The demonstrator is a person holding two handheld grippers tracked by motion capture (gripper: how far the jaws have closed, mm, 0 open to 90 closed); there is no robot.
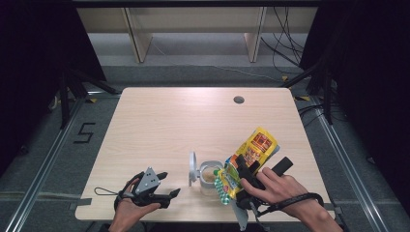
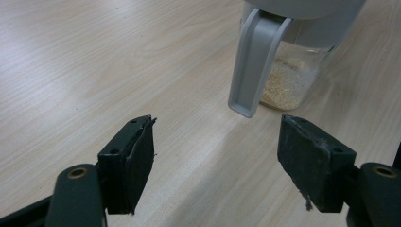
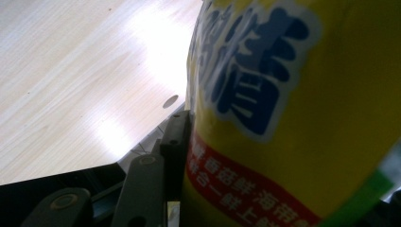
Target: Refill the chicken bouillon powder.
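A yellow printed snack bag [image 1: 252, 152] is tipped with its green lower end over a small clear jar [image 1: 209, 178] near the table's front edge. My right gripper [image 1: 238, 175] is shut on the bag, and in the right gripper view the bag [image 3: 293, 118] presses against one black jaw. The jar [image 2: 289, 80] holds a little pale grain, and its grey flip lid [image 1: 193, 166] stands open on the left. My left gripper [image 1: 170, 183] rests left of the jar, pointing at it. Its jaws [image 2: 215, 156] are open with nothing between them.
The light wooden table [image 1: 169, 121] has a round cable hole [image 1: 238, 100] at the back right. Dark floor, metal rails and black stands surround it. Cables lie on the floor at the back right.
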